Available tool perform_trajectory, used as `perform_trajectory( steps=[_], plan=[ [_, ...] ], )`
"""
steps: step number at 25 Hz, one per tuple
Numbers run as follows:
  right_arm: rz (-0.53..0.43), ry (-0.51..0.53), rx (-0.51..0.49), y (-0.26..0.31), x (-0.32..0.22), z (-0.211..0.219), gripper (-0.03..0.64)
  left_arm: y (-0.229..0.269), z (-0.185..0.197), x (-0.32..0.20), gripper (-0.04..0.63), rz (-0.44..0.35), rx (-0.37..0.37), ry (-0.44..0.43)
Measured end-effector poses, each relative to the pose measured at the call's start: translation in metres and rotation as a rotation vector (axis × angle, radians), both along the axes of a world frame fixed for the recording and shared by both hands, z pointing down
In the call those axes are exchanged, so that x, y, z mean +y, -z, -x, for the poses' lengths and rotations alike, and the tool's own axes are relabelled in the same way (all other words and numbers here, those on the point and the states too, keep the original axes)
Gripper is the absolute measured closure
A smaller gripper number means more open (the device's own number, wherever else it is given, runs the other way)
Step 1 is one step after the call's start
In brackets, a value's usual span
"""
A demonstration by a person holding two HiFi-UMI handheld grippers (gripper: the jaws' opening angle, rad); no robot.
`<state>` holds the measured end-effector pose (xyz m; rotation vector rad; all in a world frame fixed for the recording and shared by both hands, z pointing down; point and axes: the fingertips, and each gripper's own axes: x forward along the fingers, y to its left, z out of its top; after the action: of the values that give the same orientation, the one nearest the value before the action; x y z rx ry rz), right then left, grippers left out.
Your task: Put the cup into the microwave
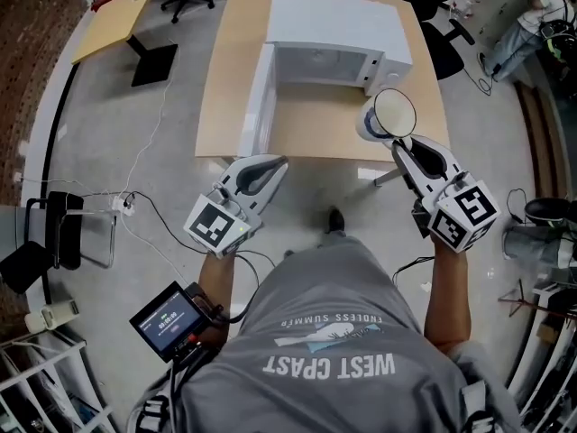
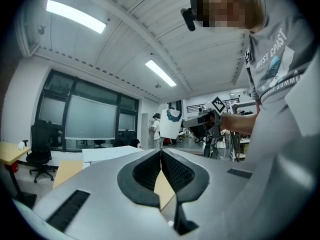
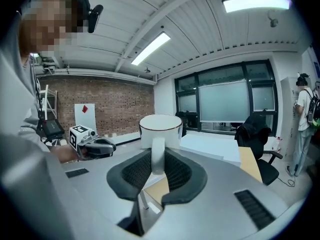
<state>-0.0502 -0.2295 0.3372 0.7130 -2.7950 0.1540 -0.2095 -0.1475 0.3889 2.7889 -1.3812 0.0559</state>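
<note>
The white ceramic cup (image 1: 389, 115) is held by its handle in the right gripper (image 1: 398, 148), just before the white microwave's (image 1: 338, 25) right front corner. The swung-out white door (image 1: 255, 106) is flanked by the closed, empty left gripper (image 1: 278, 164). Light wooden tabletop (image 1: 315, 133) lies exposed before the opening.

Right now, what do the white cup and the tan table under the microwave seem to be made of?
White round cup: probably glazed ceramic. It looks smooth and thick-walled, with a chunky handle and a thin dark line round the rim.
Tan rectangular table: likely wood or wood-look laminate. The top is an even pale brown and matte, with no clear grain visible, so I can't tell which.
</note>
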Motion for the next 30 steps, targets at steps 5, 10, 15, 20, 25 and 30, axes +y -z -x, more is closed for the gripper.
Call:
perform_trajectory(
  steps=[5,10,15,20,25,30],
  plan=[
    [0.003,0.030,-0.003,0.004,0.021,0.024,0.546,0.006,0.014,0.019,0.574,0.010,-0.017,0.018],
    [0.020,0.058,0.014,-0.006,0.022,0.043,0.546,0.000,0.027,0.030,0.574,0.011,0.003,0.037],
    [0.055,0.081,0.040,-0.035,-0.004,0.058,0.546,-0.008,0.037,0.022,0.574,0.023,0.012,0.076],
    [0.112,0.079,0.070,-0.081,-0.057,0.074,0.546,-0.012,0.046,0.006,0.574,0.053,-0.012,0.118],
    [0.178,0.079,0.101,-0.126,-0.119,0.087,0.546,-0.012,0.058,-0.021,0.574,0.086,-0.021,0.190],
    [0.225,0.073,0.158,-0.173,-0.179,0.110,0.546,-0.021,0.076,-0.043,0.574,0.130,-0.024,0.246]
  ],
)
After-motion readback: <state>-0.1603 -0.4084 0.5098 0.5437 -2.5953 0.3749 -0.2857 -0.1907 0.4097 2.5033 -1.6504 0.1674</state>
